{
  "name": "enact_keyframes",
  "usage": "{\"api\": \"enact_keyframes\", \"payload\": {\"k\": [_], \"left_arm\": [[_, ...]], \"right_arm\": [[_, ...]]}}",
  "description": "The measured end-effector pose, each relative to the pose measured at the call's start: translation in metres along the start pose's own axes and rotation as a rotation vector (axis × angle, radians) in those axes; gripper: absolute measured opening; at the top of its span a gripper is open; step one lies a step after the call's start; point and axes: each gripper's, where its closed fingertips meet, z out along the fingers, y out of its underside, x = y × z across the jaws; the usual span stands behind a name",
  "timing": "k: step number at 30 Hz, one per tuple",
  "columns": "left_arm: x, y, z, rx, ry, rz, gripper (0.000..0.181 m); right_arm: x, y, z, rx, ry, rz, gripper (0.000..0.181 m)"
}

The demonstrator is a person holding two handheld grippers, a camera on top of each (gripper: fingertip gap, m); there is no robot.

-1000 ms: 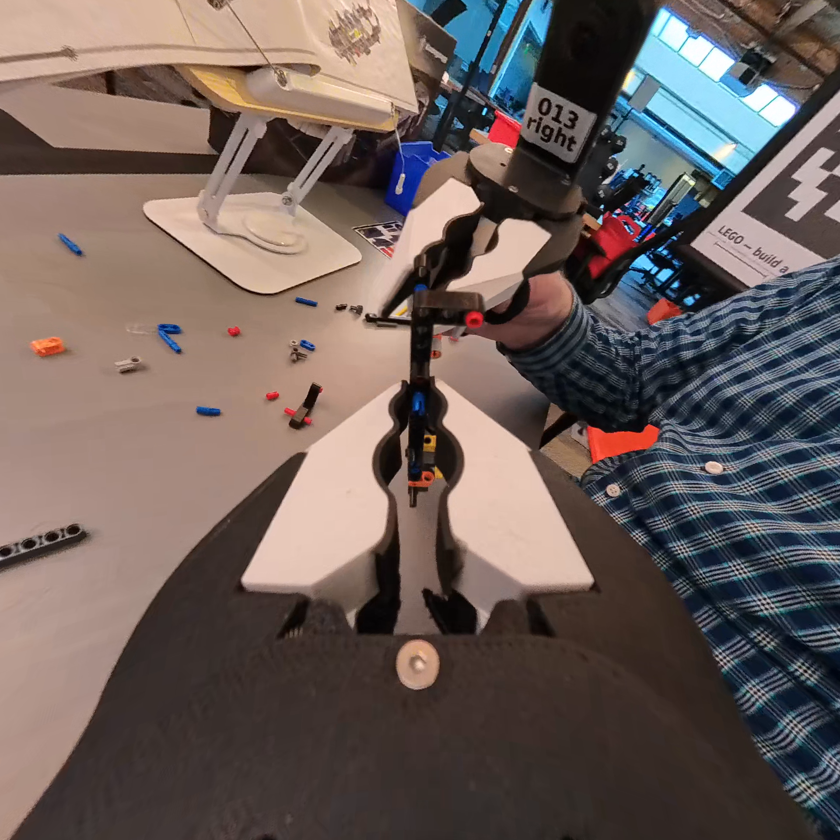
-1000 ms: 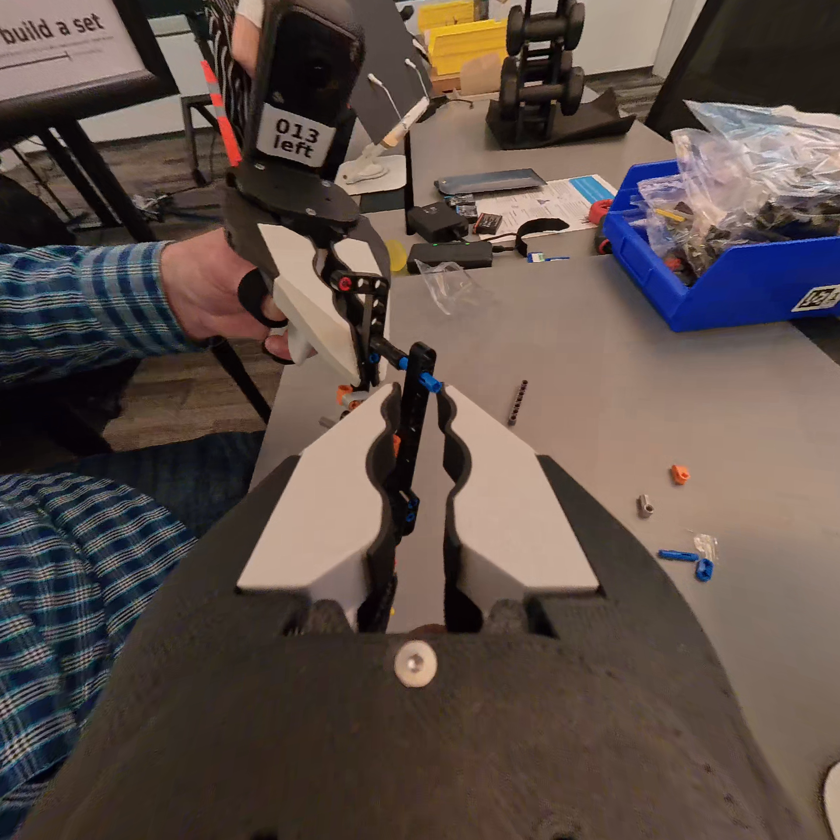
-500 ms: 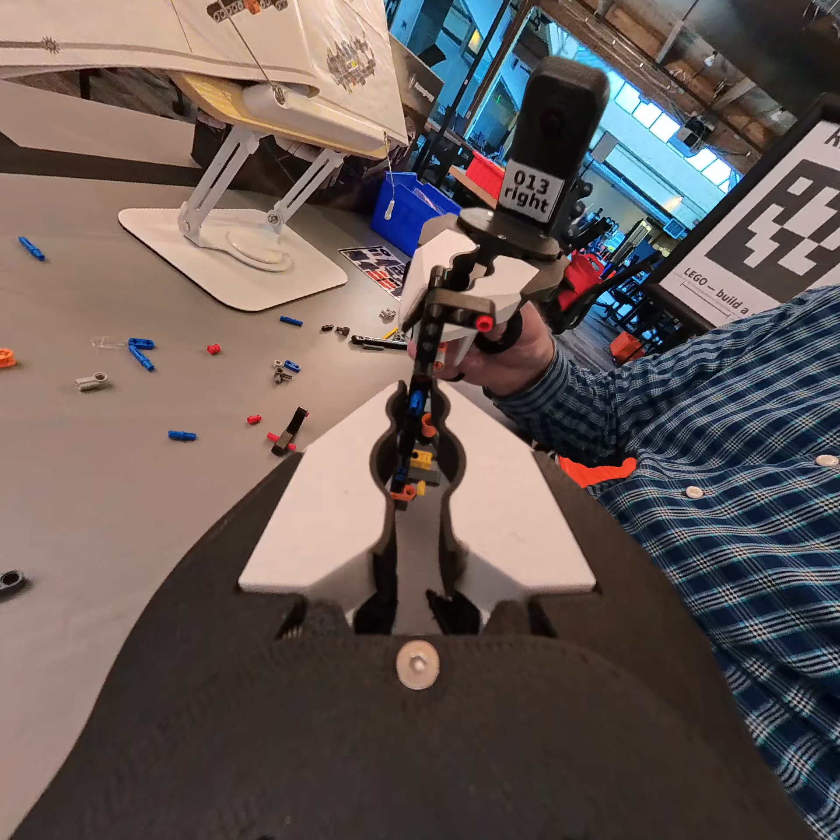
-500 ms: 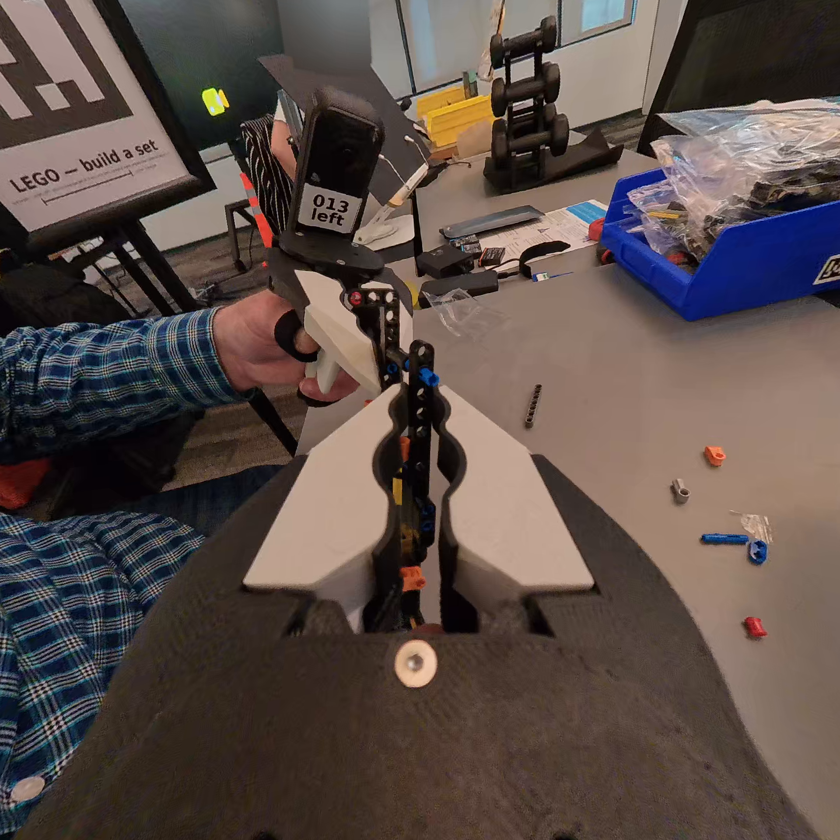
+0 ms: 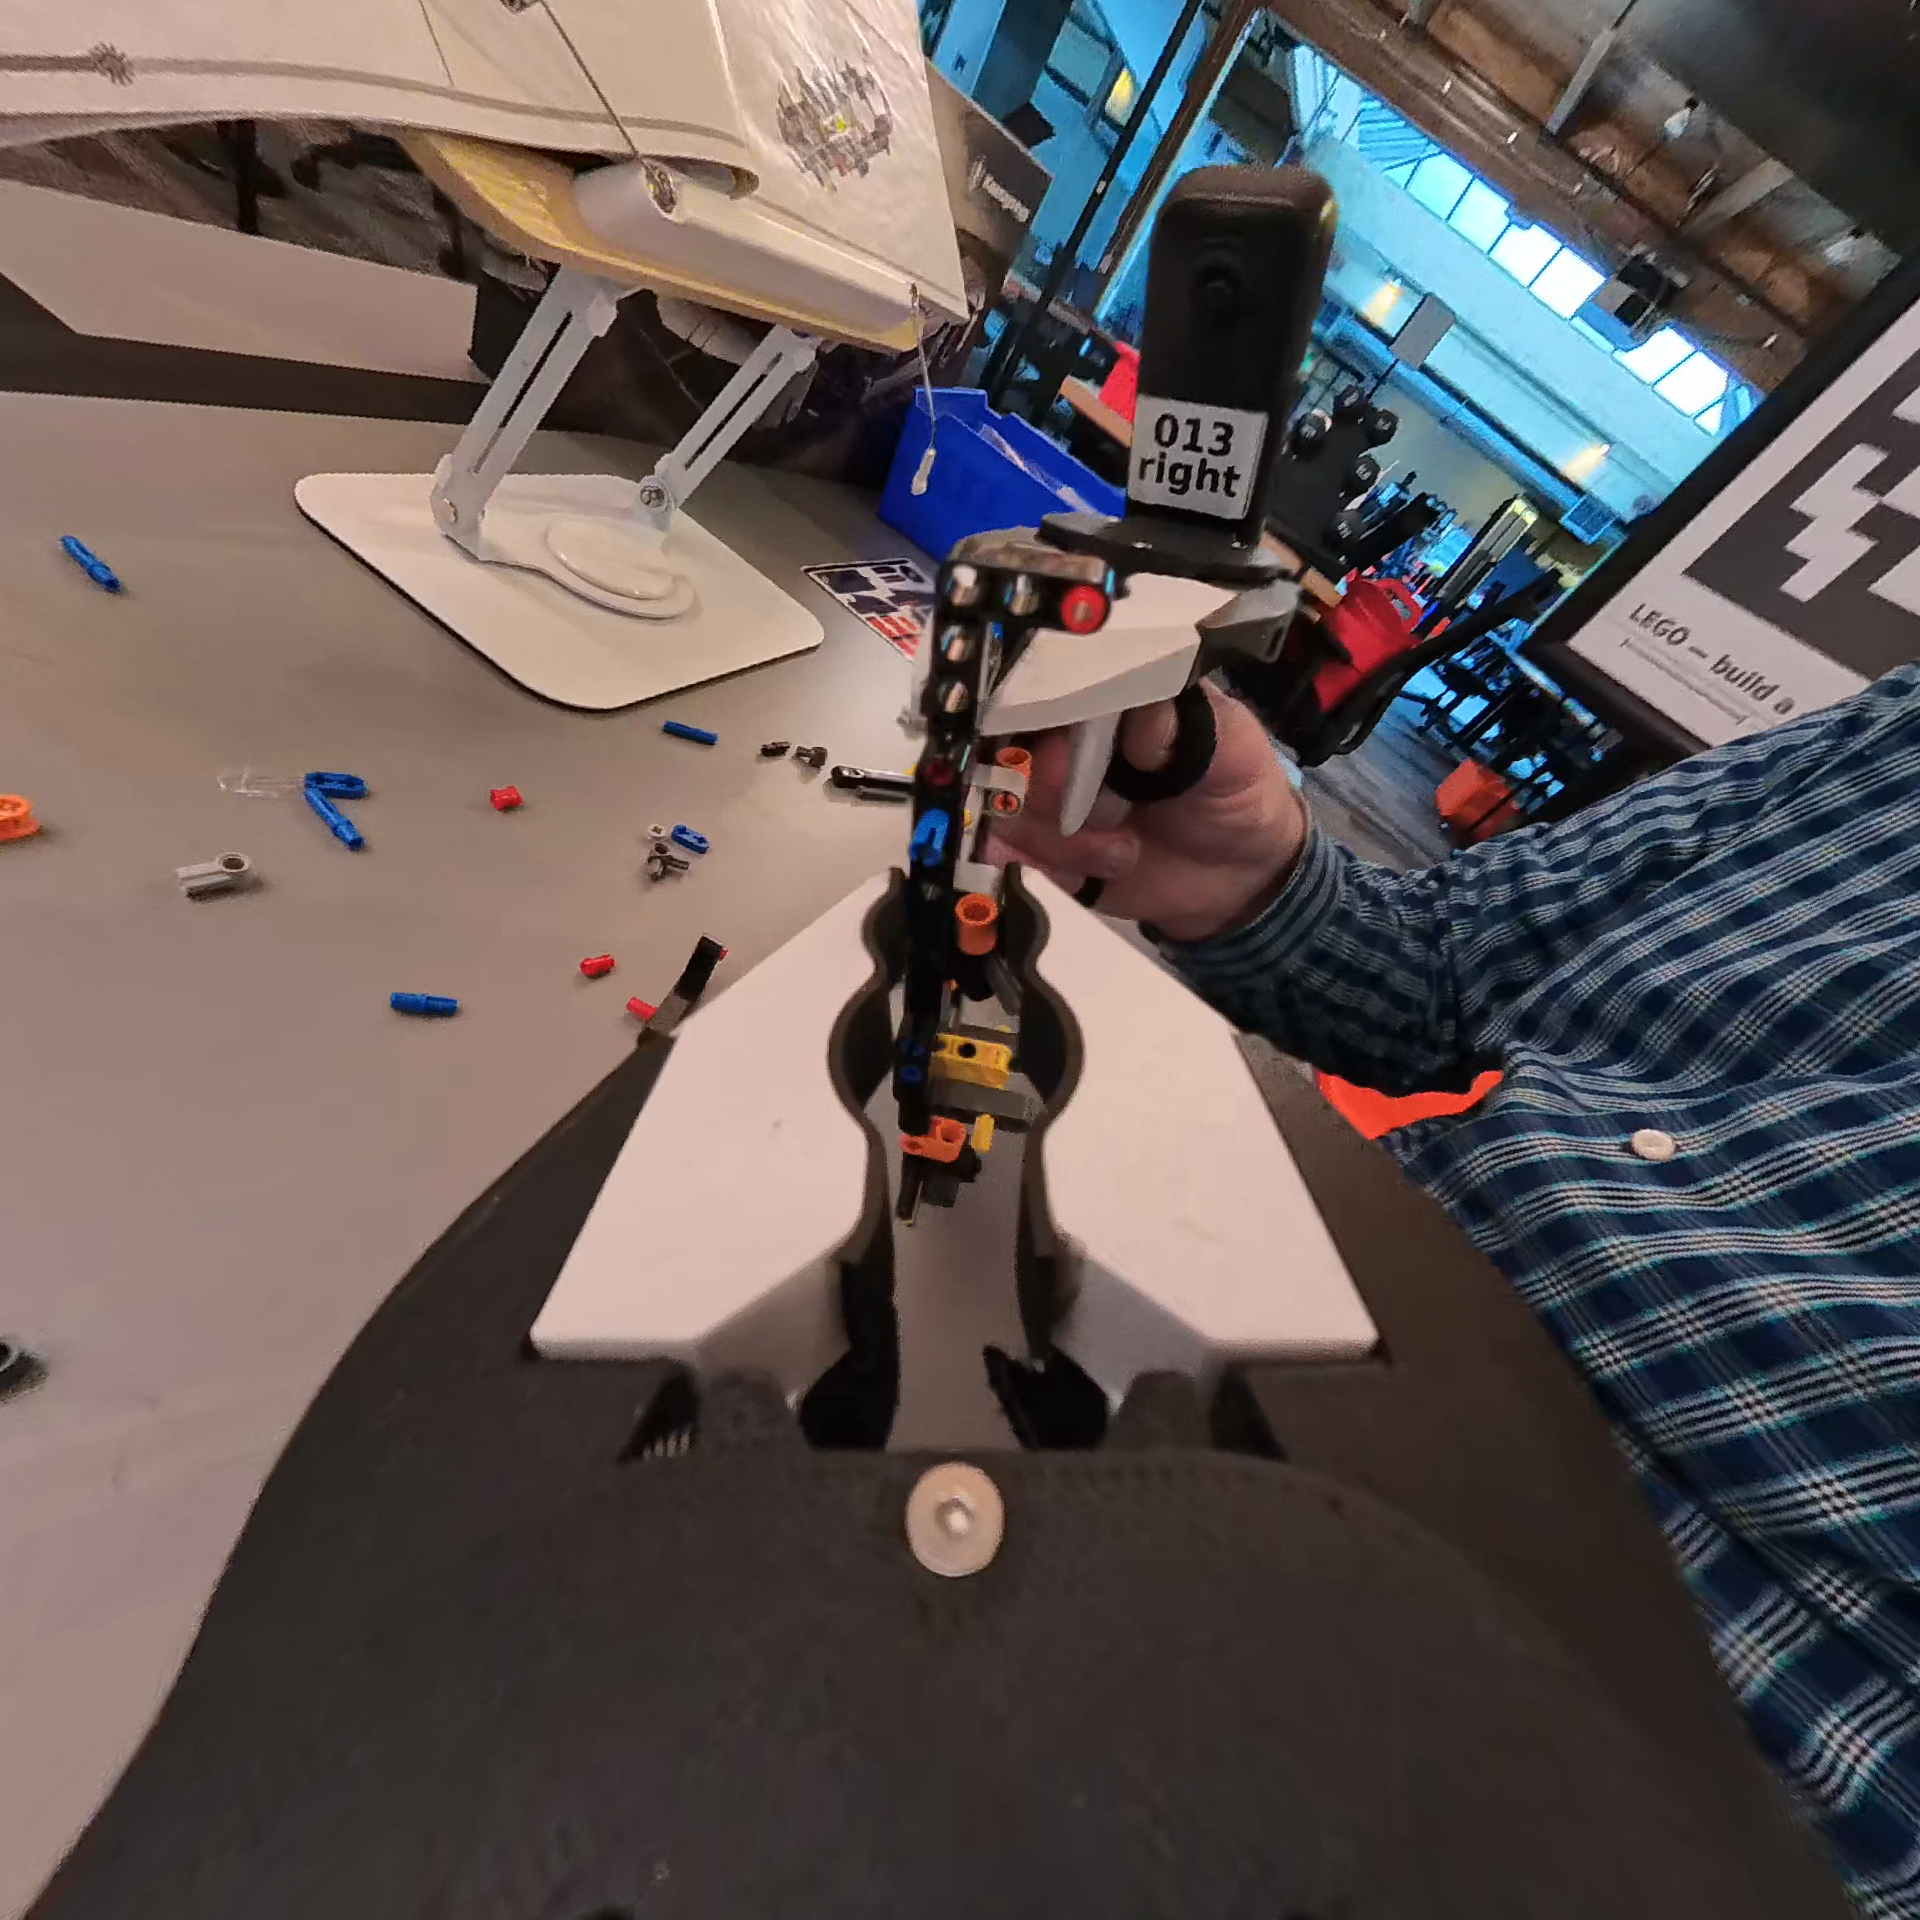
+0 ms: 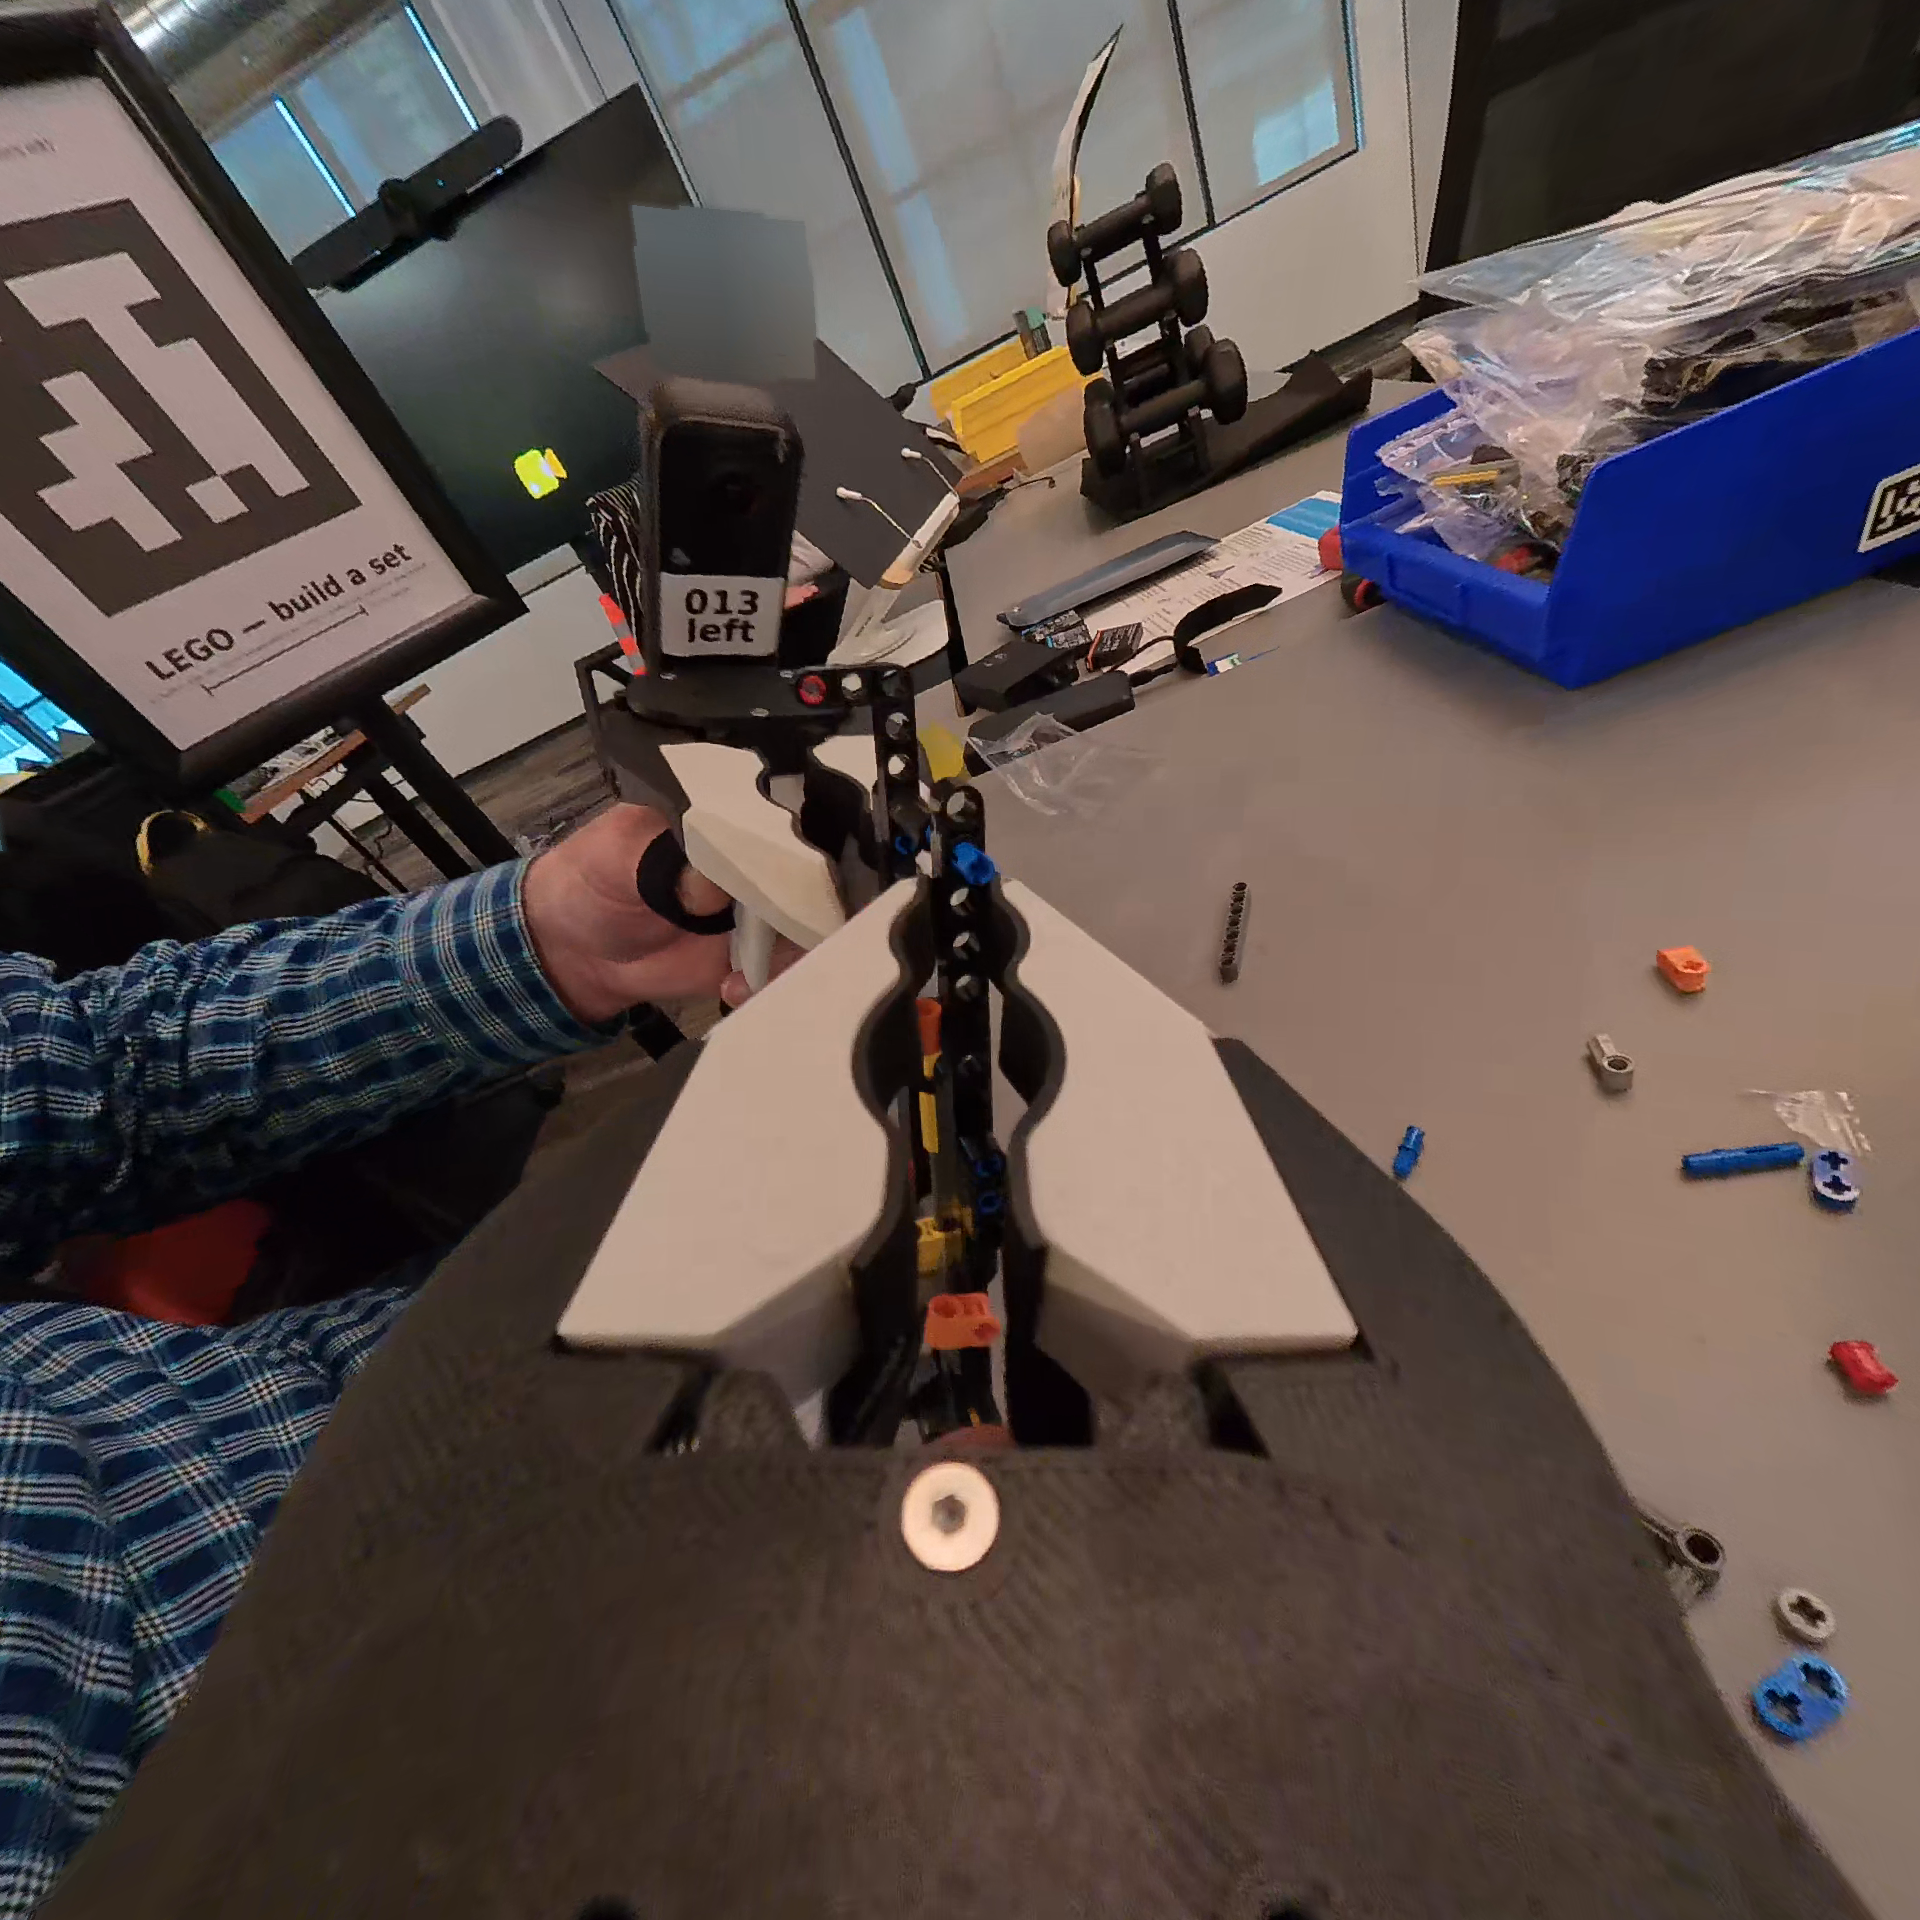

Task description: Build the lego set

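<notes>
**A:** so where's your build right now?

**B:** up in the air over the near edge of the grey table [image 6: 1455, 883]; your left gripper [image 5: 951, 894] has both fingers pinched on the lower part of the black lego assembly [image 5: 940, 821], and your right gripper [image 6: 956, 894] is clamped on the same assembly from the opposite side; the two face each other, tips nearly touching.

**A:** and the spare bits?

**B:** loose pieces scattered across the table; a blue pin [image 5: 424, 1003] and a grey connector [image 5: 216, 873] out left, a black beam [image 6: 1233, 930] lying just past your right gripper; blue bin [image 6: 1662, 561] of bagged parts sits at the far right edge.
</notes>
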Motion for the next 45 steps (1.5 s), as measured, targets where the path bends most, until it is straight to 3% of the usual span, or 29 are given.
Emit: {"api": "enact_keyframes", "payload": {"k": [15, 25, 32, 34, 38, 45], "left_arm": [[0.003, -0.001, 0.003, 0.089, 0.200, -0.179, 0.016], [-0.001, -0.002, 0.003, 0.097, 0.180, -0.176, 0.017], [0.000, -0.013, 0.001, 0.105, 0.092, -0.054, 0.032], [0.001, -0.014, 0.003, 0.101, 0.087, -0.042, 0.031], [-0.001, -0.013, 0.004, 0.106, 0.080, -0.036, 0.009], [0.005, -0.014, 0.005, 0.106, 0.108, -0.037, 0.004]], "right_arm": [[-0.009, -0.005, -0.001, 0.016, 0.001, -0.035, 0.005], [-0.007, -0.003, -0.002, 0.008, 0.011, -0.047, 0.005], [-0.004, 0.003, -0.001, -0.005, -0.004, -0.018, 0.004], [-0.006, 0.005, 0.000, -0.010, -0.024, -0.002, 0.004], [-0.009, 0.007, 0.001, -0.013, -0.063, 0.025, 0.005], [-0.003, 0.003, -0.002, 0.013, -0.051, 0.029, 0.007]]}}
